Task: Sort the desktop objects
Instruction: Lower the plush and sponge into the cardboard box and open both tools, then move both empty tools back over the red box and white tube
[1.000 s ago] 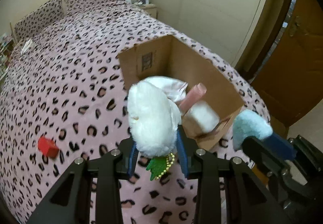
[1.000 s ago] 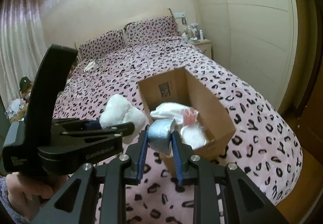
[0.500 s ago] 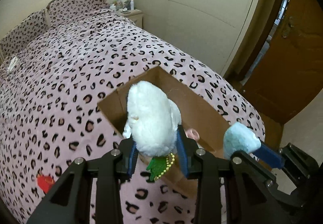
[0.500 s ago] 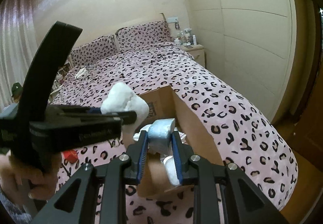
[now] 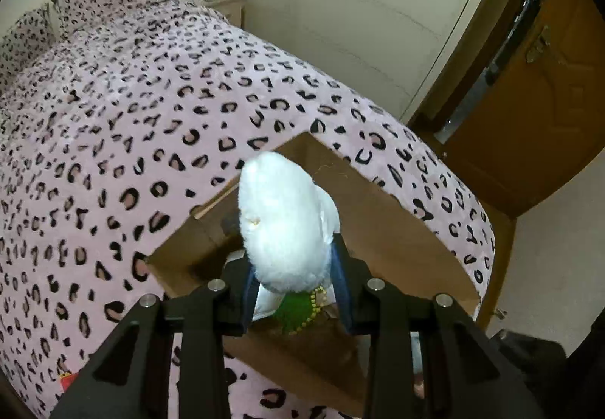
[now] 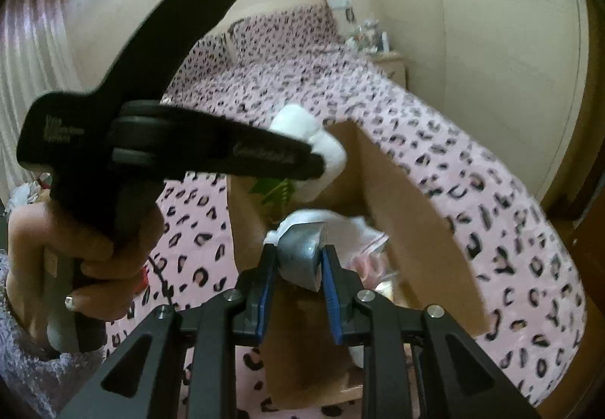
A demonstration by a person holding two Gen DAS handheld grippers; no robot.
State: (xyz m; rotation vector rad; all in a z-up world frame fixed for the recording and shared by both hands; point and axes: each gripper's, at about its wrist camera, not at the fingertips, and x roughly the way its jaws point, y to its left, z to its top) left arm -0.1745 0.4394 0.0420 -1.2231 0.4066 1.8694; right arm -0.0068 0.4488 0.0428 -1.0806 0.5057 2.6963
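My left gripper [image 5: 295, 267] is shut on a white plush toy [image 5: 283, 226] with a green leaf and bead necklace, held over the open cardboard box [image 5: 397, 230] on the bed. In the right wrist view the left gripper [image 6: 321, 162] and the white plush toy [image 6: 321, 150] hang above the box [image 6: 408, 214]. My right gripper [image 6: 298, 260] is shut on a pale blue plush piece [image 6: 300, 252], held over the box's near side. White and pink items [image 6: 363, 249] lie inside the box.
The box sits on a pink leopard-print bedspread [image 5: 132, 116] near the bed's foot corner. A red object [image 5: 66, 379] lies on the bed at lower left. A wooden door [image 5: 537, 97] stands right; a nightstand [image 5: 223, 1] with bottles is far back.
Both grippers have moved forward and down over the box with their toys still held. The box now fills more of both views. The right gripper has left the left wrist view.
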